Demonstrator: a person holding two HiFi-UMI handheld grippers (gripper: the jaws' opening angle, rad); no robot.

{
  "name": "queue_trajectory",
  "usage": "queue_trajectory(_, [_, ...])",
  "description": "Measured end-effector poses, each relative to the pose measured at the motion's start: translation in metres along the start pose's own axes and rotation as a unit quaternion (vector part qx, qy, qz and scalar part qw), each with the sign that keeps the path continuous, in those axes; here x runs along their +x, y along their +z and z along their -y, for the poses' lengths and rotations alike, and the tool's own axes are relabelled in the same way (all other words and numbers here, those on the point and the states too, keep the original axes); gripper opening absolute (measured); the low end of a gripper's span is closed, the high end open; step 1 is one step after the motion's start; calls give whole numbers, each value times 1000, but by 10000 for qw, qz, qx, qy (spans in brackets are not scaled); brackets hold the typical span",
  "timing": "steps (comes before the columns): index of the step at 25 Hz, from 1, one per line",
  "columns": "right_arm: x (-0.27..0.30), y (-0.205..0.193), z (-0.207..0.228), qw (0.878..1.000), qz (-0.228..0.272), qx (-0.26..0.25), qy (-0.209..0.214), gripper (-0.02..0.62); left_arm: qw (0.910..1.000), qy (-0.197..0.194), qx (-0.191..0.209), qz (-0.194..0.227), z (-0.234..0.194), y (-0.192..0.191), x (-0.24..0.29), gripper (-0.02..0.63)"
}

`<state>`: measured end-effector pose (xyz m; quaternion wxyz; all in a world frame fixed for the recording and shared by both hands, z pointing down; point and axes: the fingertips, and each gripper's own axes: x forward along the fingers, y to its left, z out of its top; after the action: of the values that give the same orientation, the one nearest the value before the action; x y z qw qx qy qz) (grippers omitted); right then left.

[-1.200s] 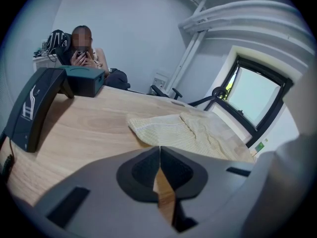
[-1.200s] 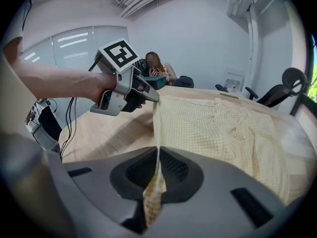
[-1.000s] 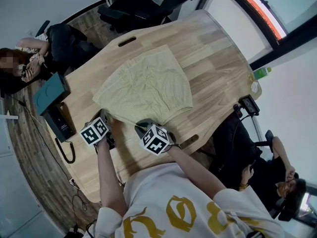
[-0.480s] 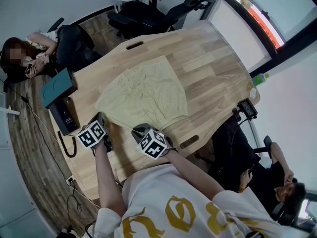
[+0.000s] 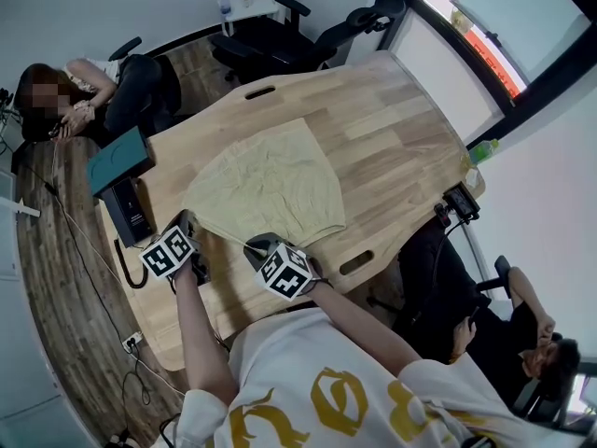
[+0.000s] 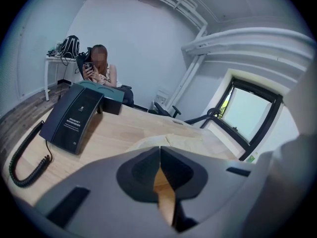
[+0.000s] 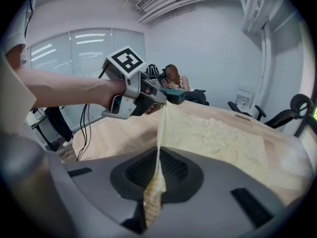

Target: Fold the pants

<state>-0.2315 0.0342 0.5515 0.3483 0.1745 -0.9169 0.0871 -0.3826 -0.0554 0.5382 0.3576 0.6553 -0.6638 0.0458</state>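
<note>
Your left gripper [image 5: 190, 222], right gripper [image 5: 256, 244]: jaws pinch near hem corners of pants [image 5: 270, 187]; legs run far-right across surface [image 5: 401, 147].

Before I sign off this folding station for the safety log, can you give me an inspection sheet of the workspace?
Surface: light wooden table, with slot cut-outs near its edges.
Job's things: pale yellow pants spread flat, near edge lifted off the table.
Clutter: teal box and black desk phone on the left side; green bottle at the right edge.
Grippers: left hand-held gripper and right hand-held gripper are each shut on the pants' near edge.
Cables: coiled phone cord at the table's left edge; thin cables on the floor.
Surroundings: office chairs, a window, seated people on both sides.
</note>
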Motion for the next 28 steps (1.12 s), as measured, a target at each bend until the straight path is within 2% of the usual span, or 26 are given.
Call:
queue_trajectory(6, [-11, 9, 1, 9992, 47, -250, -303, 14, 9998, -106, 81, 150, 7, 9, -10, 12])
queue_trajectory(11, [-17, 11, 12, 9987, 99, -51, -504, 14, 9994, -299, 55, 161, 16, 11, -6, 12])
queue_trajectory(28, [-27, 9, 35, 9975, 277, 506, -401, 14, 9981, -497, 355, 20, 54, 27, 25, 12])
